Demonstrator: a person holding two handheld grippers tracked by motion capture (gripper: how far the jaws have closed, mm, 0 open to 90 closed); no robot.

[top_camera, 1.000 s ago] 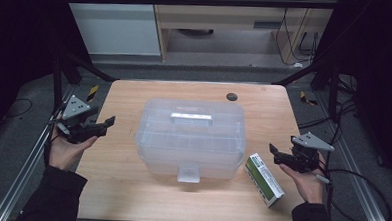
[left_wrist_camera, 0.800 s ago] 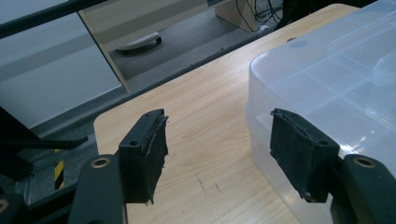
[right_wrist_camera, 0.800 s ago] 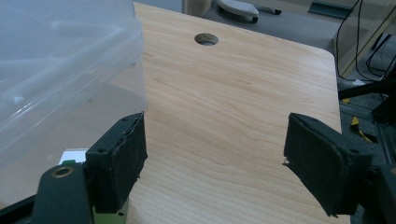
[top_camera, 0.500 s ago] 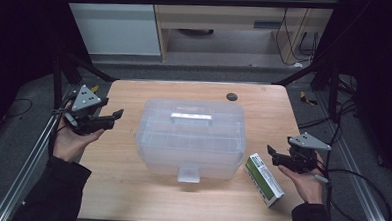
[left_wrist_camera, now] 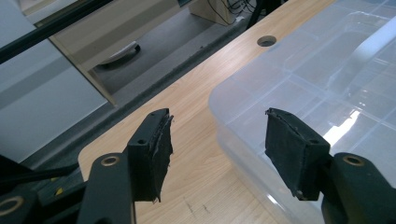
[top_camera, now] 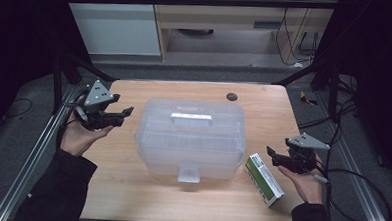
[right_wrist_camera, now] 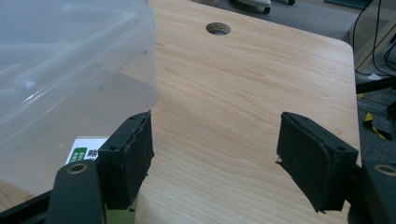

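On the wooden table [top_camera: 130, 187] the clear lidded box [top_camera: 190, 138] sits mid-board between my empty grippers, left gripper [top_camera: 125, 112] and right gripper [top_camera: 272, 156], whose spread jaws have just been narrowing, so I should approach its ends level and squarely.

left gripper [top_camera: 125, 112] raised, nearer clear box [top_camera: 190, 138]

Left gripper [left_wrist_camera: 217, 154] jaws wide apart, nothing between, just been closing slightly. Clear plastic storage box [left_wrist_camera: 322, 88] at 2 o'clock, lid on. Wooden table [left_wrist_camera: 196, 112] beneath; cable hole [left_wrist_camera: 266, 41] at 1 o'clock.
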